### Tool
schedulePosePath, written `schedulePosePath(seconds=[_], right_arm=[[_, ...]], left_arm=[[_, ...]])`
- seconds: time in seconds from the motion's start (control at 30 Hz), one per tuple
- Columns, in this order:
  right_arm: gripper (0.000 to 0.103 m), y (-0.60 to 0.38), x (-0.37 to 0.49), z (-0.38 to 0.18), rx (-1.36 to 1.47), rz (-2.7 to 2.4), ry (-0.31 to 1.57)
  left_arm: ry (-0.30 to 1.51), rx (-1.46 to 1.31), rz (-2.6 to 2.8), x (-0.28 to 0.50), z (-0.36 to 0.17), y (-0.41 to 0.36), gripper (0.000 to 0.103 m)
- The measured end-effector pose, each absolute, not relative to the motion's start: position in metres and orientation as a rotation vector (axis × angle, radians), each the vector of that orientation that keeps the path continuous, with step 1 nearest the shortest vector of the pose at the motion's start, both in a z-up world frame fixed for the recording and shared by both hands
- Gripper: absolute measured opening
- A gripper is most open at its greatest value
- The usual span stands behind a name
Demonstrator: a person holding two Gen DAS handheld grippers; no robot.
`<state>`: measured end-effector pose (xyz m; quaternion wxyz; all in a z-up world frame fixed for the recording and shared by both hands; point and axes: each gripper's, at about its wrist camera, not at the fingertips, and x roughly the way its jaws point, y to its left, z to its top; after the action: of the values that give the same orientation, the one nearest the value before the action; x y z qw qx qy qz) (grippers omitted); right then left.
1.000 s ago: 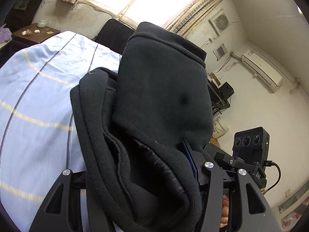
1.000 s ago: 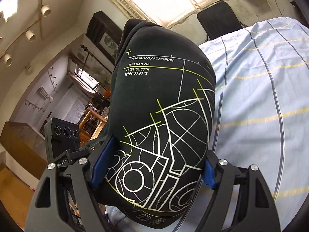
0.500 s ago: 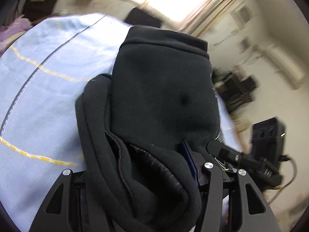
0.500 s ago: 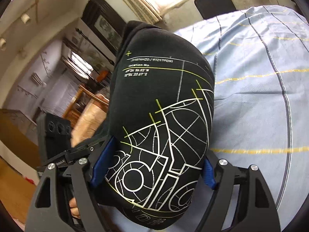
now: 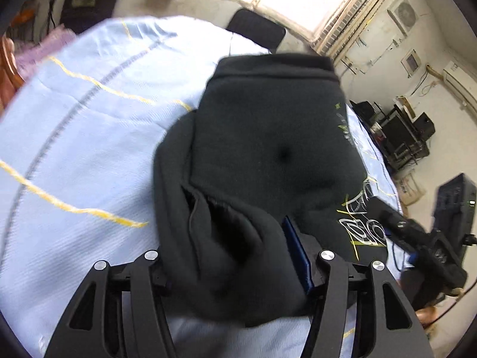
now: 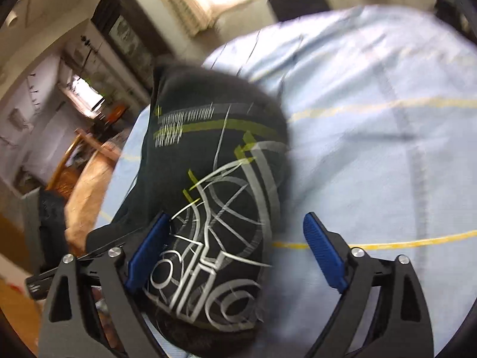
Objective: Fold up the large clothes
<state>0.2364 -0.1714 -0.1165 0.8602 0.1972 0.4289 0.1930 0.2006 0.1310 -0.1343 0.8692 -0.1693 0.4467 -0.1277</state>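
Observation:
A folded black garment [image 5: 268, 137] with white and yellow line print [image 6: 214, 155] lies on the light blue striped bed sheet [image 5: 74, 149]. My left gripper [image 5: 229, 238] has the garment's thick folded edge bunched between its fingers. The cloth presses on the blue right pad [image 5: 295, 253], the left pad is hidden, and the jaws are opening slightly. My right gripper [image 6: 237, 220] is opening. Its left pad [image 6: 149, 247] still touches the printed side, while its right pad [image 6: 322, 250] stands clear of the cloth over the sheet [image 6: 372, 149].
A black chair back [image 5: 256, 26] stands beyond the bed's far edge under the window. Dark equipment on a rack [image 5: 399, 140] is at the right wall. A wooden chair [image 6: 89, 155] stands off the bed's left side. Purple cloth [image 5: 44, 50] lies at the far left.
Both grippers tipped downward and sank toward the bed with the garment. The right jaws spread, and the right pad came off the cloth. The left still has the garment between its fingers.

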Motion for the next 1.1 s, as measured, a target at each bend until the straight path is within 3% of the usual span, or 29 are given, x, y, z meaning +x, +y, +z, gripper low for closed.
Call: schedulePosePath(seconds=[0.2, 0.37, 0.63, 0.9, 1.1], right_arm=[[0.097, -0.185, 0.192, -0.079, 0.355, 0.357, 0.772], [0.098, -0.188, 0.15, -0.059, 0.424, 0.437, 0.704], [0.098, -0.172, 0.075, -0.011, 0.306, 0.444, 0.605], [0.098, -0.165, -0.003, 0.033, 0.223, 0.433, 0.449], [0.098, -0.168, -0.01, 0.04, 0.193, 0.384, 0.402]], left_arm=[[0.845, -0.254, -0.203, 0.156, -0.106, 0.132, 0.063], [0.725, -0.184, -0.168, 0.104, -0.076, 0.124, 0.082], [0.542, -0.085, -0.109, 0.013, -0.031, 0.103, 0.099], [0.433, -0.028, -0.06, -0.029, -0.005, 0.094, 0.099], [0.421, -0.023, -0.017, -0.021, -0.008, 0.094, 0.099]])
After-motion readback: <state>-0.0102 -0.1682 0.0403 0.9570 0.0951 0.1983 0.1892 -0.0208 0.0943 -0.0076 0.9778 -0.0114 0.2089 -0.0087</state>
